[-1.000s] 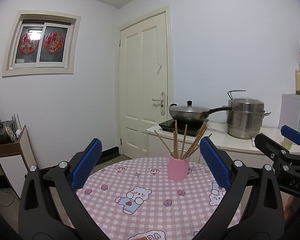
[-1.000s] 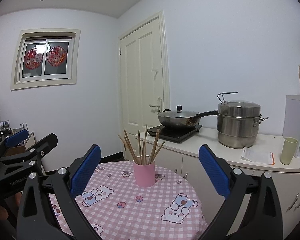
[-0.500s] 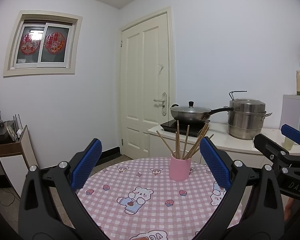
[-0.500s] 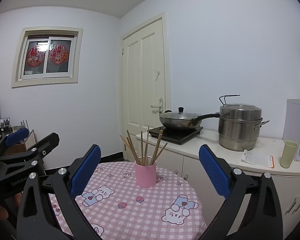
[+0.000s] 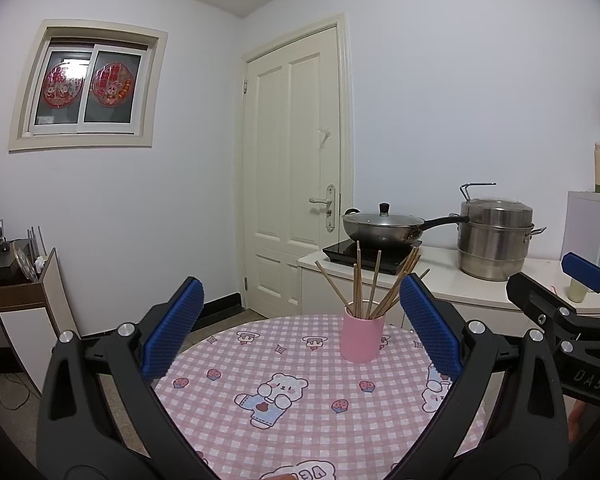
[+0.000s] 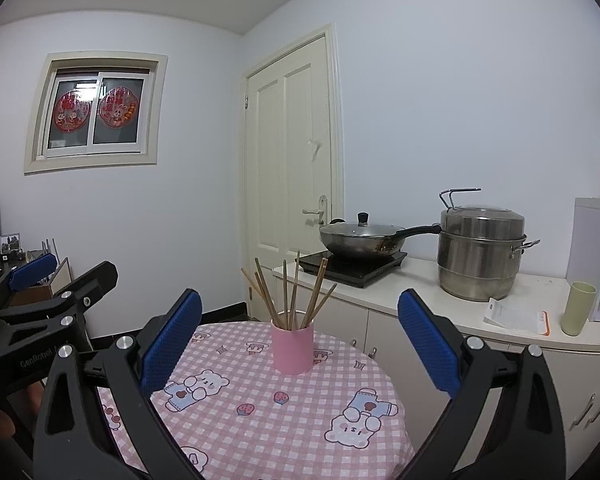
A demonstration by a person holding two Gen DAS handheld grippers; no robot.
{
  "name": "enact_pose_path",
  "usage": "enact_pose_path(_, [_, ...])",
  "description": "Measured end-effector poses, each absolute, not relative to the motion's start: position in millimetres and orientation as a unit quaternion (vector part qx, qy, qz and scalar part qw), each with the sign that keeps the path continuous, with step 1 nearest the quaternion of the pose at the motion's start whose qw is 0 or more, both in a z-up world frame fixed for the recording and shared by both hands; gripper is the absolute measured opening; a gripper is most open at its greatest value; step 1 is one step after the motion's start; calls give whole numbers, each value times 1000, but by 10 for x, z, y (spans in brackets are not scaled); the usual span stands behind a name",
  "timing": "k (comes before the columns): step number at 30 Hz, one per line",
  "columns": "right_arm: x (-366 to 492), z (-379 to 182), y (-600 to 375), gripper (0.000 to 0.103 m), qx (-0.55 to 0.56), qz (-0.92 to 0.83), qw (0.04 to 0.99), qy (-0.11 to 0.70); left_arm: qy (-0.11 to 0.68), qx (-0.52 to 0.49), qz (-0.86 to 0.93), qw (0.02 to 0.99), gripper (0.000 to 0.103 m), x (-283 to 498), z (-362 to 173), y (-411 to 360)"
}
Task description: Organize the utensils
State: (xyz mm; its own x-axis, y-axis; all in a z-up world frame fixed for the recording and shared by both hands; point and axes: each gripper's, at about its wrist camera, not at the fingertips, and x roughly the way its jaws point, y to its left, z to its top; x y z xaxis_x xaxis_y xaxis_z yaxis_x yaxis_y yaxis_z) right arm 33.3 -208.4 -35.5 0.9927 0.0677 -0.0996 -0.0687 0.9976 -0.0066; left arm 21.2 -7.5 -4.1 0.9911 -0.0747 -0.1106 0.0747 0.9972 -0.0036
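**On the round counter: chopsticks standing in their cup**

At the centre of both wrist views, a pink cylindrical cup [image 5: 358, 339] is standing upright on the round counter with the pink checked bear-print cloth [image 5: 300, 364], holding a fanned bunch of brown wooden chopsticks [image 5: 370, 286]. The left gripper [image 5: 300, 332] and the right gripper [image 6: 298, 338] are hovering near the cup, jaws spread wide and gripping nothing. In the right of the frame, a lidded steel wok [image 6: 362, 236] is sitting beside a steel stockpot [image 6: 480, 256].

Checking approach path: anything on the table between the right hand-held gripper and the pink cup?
Nothing: only bare checked tablecloth lies between the right hand-held gripper and the pink cup of chopsticks, seen in the right wrist view.
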Motion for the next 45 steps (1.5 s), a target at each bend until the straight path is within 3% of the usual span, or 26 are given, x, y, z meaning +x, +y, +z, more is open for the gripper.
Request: enact_pose_path(45, [466, -440, -2031, 95, -10, 44, 997, 65, 49, 2, -23, 999, 96, 205, -146, -56])
